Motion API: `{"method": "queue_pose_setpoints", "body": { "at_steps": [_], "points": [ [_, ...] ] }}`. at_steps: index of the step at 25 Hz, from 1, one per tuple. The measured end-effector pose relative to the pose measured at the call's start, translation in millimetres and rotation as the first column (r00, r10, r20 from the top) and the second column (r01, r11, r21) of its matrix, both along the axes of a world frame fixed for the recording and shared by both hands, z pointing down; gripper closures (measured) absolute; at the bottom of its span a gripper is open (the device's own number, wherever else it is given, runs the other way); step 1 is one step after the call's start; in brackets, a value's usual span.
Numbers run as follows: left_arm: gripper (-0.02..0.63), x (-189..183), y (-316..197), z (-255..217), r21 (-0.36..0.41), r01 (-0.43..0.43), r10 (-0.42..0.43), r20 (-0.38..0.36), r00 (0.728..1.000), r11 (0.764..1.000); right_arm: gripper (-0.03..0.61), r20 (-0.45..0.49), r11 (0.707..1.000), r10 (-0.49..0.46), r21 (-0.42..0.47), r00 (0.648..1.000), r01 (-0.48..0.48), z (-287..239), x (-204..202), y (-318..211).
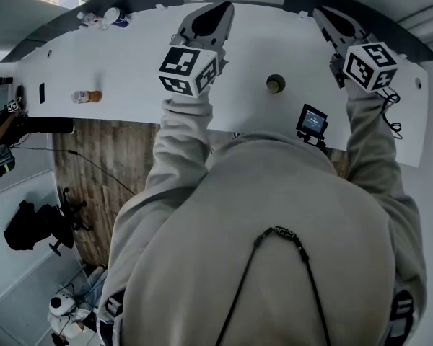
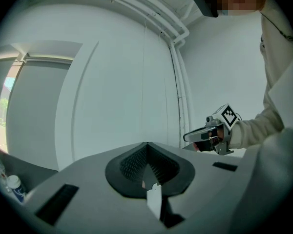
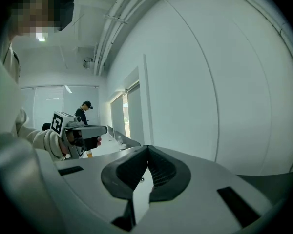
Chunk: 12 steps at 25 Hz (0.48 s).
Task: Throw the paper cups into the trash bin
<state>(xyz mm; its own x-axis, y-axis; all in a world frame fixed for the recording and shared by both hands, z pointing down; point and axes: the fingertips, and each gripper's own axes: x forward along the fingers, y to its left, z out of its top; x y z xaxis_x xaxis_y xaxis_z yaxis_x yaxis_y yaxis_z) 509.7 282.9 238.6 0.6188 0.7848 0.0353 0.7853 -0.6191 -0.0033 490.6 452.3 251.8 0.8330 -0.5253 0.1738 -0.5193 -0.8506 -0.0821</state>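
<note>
One paper cup [image 1: 276,83] stands on the white table [image 1: 130,63], seen from above, between my two arms and nearer to me than both grippers. My left gripper [image 1: 220,7] is held over the table's far part, its jaws shut with nothing between them. My right gripper [image 1: 322,10] is held to the right of it, also shut and empty. In the left gripper view the left gripper [image 2: 146,145] points at a bare white wall, with the right gripper [image 2: 188,137] beside it. The right gripper view shows the left gripper [image 3: 103,128]. No trash bin is in view.
A bottle of orange drink [image 1: 86,96] lies on the table's left part, and two bottles [image 1: 105,16] stand at its far left edge. A small device with a screen [image 1: 312,120] is clamped at the near edge. A person [image 3: 83,112] stands far off. Wooden floor [image 1: 86,171] shows below.
</note>
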Motion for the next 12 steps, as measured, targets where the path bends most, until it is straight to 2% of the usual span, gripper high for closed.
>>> {"method": "queue_pose_setpoints", "body": {
  "at_steps": [7, 12],
  "points": [
    [0.615, 5, 6, 23, 0.016, -0.014, 0.013, 0.057, 0.998, 1.0, 0.56, 0.044, 1.0, -0.003, -0.015, 0.999, 0.003, 17, 3, -2],
    [0.615, 6, 14, 56, 0.017, -0.021, 0.019, 0.117, 0.993, 1.0, 0.56, 0.109, 1.0, -0.003, -0.013, 0.994, 0.005, 52, 4, 3]
  ]
}}
